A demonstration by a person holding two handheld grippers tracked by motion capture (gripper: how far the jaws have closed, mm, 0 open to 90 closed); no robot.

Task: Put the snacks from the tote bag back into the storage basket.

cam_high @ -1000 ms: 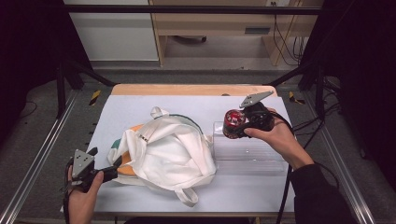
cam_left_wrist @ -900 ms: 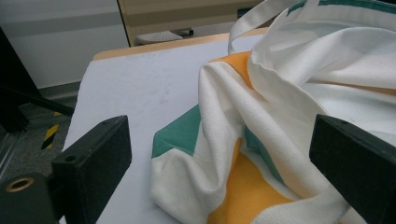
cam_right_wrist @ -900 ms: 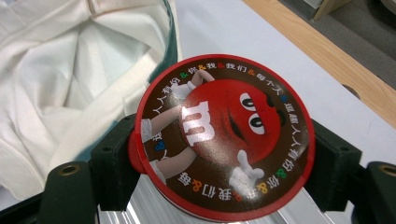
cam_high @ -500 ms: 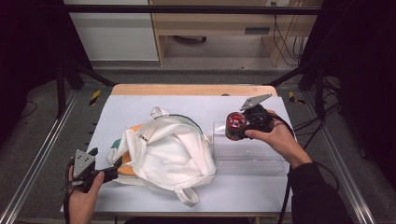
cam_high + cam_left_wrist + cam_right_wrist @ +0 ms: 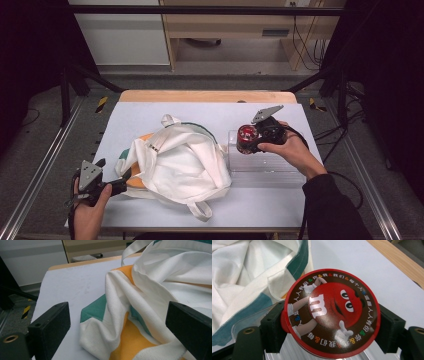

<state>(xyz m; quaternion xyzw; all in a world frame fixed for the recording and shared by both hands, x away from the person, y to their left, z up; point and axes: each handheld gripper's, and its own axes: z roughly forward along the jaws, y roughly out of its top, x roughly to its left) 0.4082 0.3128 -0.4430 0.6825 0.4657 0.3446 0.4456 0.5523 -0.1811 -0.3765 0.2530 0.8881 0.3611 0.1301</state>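
A round red candy tub (image 5: 246,136) with a cartoon lid (image 5: 332,312) sits between the jaws of my right gripper (image 5: 248,141), which is shut on its sides (image 5: 331,325). It hangs just over the left end of a clear plastic tray (image 5: 265,169). A white tote bag (image 5: 175,160) with orange and teal panels lies crumpled in the middle of the table. My left gripper (image 5: 122,184) rests at the bag's near left corner. It stands open (image 5: 117,315), and bag fabric (image 5: 155,290) lies between its wide jaws untouched.
The pale table top (image 5: 150,112) has a wooden strip along its far edge (image 5: 207,96). Metal rails run along both sides. The bag's teal rim (image 5: 299,260) lies close to the tray's corner (image 5: 249,320). Cables trail on the floor at the far right.
My right hand has sunk a little with the tub, closer to the clear tray. The left gripper and the bag have stayed put.
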